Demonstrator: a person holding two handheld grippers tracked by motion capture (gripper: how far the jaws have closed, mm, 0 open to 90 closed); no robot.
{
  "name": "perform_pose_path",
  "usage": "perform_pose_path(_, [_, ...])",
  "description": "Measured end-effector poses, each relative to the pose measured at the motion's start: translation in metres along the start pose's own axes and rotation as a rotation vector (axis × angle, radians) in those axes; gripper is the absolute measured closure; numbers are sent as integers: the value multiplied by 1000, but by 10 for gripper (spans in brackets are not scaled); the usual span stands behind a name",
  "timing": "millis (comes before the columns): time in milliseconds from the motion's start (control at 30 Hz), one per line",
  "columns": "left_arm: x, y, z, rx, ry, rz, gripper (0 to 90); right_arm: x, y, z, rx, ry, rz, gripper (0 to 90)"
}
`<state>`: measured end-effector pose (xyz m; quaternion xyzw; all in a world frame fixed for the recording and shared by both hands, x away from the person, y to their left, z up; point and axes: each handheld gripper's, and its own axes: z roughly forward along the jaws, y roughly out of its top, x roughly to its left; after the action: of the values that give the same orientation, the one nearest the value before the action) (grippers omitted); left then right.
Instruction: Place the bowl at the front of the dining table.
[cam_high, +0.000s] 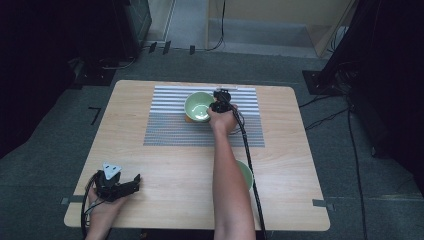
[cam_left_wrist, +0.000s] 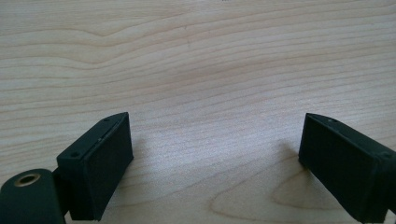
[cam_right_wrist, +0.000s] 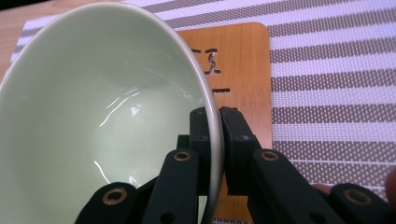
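Note:
A pale green bowl (cam_high: 198, 105) sits tilted over a small wooden coaster (cam_right_wrist: 243, 70) on the striped placemat (cam_high: 170, 131). My right gripper (cam_high: 218, 106) is shut on the bowl's right rim; in the right gripper view the green bowl (cam_right_wrist: 102, 116) has its rim pinched between the two jaws of the right gripper (cam_right_wrist: 218, 122). My left gripper (cam_high: 131, 183) rests at the table's near left corner, held by a hand, jaws wide apart. In the left gripper view the left gripper (cam_left_wrist: 215, 154) stands open over bare wood with nothing between the jaws.
A second green bowl (cam_high: 246, 172) lies on the wooden table (cam_high: 165, 170) under the right forearm, partly hidden. A black cable (cam_high: 251, 170) trails from the right gripper toward the near edge. Dark equipment and cables surround the table on the grey floor.

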<state>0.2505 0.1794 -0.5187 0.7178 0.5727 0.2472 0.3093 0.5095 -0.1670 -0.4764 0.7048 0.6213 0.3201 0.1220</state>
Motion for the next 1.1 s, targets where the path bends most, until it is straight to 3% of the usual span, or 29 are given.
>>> perform_pose_path(33, [0,0,0,0,0,0,93,-1,1,2,0,5,31,846])
perform_pose_path(100, [0,0,0,0,0,0,93,-2,1,3,-2,6,47,842])
perform_pose_path(133, [0,0,0,0,0,0,93,-3,2,5,-12,14,82,830])
perform_pose_path(267, [0,0,0,0,0,0,93,-3,2,7,-36,29,118,792])
perform_pose_path(467, [0,0,0,0,0,0,93,-3,3,4,-62,29,101,725])
perform_pose_path(533, [0,0,0,0,0,0,93,-4,4,1,-84,25,96,734])
perform_pose_path(633, [0,0,0,0,0,0,93,-4,7,-6,-128,27,87,674])
perform_pose_path(700, [0,0,0,1,0,1,93,-6,10,-14,-153,22,69,606])
perform_pose_path(867, [0,0,0,1,0,2,93,-7,11,-22,-136,27,15,522])
perform_pose_path(900, [0,0,0,1,0,2,93,-6,10,-27,-125,25,-32,498])
perform_pose_path(967, [0,0,0,1,0,1,93,-4,8,-32,-118,31,-73,471])
perform_pose_path(1100, [0,0,0,-1,0,-1,93,-2,6,-46,-115,39,-115,402])
